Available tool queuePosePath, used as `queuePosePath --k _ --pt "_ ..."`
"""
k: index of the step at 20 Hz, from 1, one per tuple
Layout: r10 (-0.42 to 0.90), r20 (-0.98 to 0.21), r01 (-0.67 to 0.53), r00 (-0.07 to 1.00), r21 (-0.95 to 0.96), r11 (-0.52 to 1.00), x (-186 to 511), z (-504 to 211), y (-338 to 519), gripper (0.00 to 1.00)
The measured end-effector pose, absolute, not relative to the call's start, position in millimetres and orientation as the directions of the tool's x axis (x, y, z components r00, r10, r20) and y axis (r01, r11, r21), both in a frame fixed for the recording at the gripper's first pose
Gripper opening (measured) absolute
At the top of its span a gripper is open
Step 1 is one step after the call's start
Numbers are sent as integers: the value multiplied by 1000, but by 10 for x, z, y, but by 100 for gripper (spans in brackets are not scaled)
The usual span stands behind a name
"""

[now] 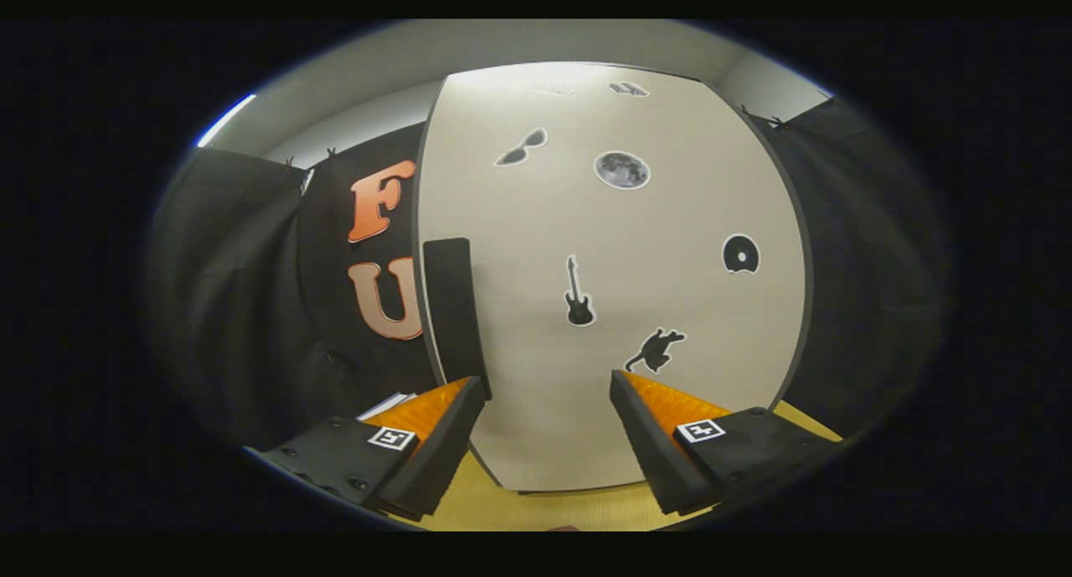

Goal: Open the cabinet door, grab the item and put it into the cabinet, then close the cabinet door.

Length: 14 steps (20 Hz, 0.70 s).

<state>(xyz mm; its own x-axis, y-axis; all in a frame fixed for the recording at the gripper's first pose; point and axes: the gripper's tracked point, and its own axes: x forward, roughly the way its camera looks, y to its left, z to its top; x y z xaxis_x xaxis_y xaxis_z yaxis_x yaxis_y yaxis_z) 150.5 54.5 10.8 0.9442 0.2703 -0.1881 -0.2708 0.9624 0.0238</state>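
A pale cabinet door (pixel 636 250) stands shut straight ahead of me, dotted with small stickers such as a guitar, a moon and a disc. A tall dark handle (pixel 455 305) runs down its left edge. My gripper (pixel 548 384) is open, with a wide gap between the fingers and nothing in it. The left fingertip (pixel 465 393) sits just below the handle's lower end, close to the door's left edge. The right fingertip (pixel 630 393) faces the lower middle of the door.
The cabinet stands on a yellow table top (pixel 519 506). A small white flat thing (pixel 387 405) peeks out behind the left finger. Black cloth walls hang on both sides of the cabinet.
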Motion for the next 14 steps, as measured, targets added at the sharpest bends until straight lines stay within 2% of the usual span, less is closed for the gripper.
queuePosePath --k 14 --pt "178 -133 -186 975 -50 981 261 398 -448 98"
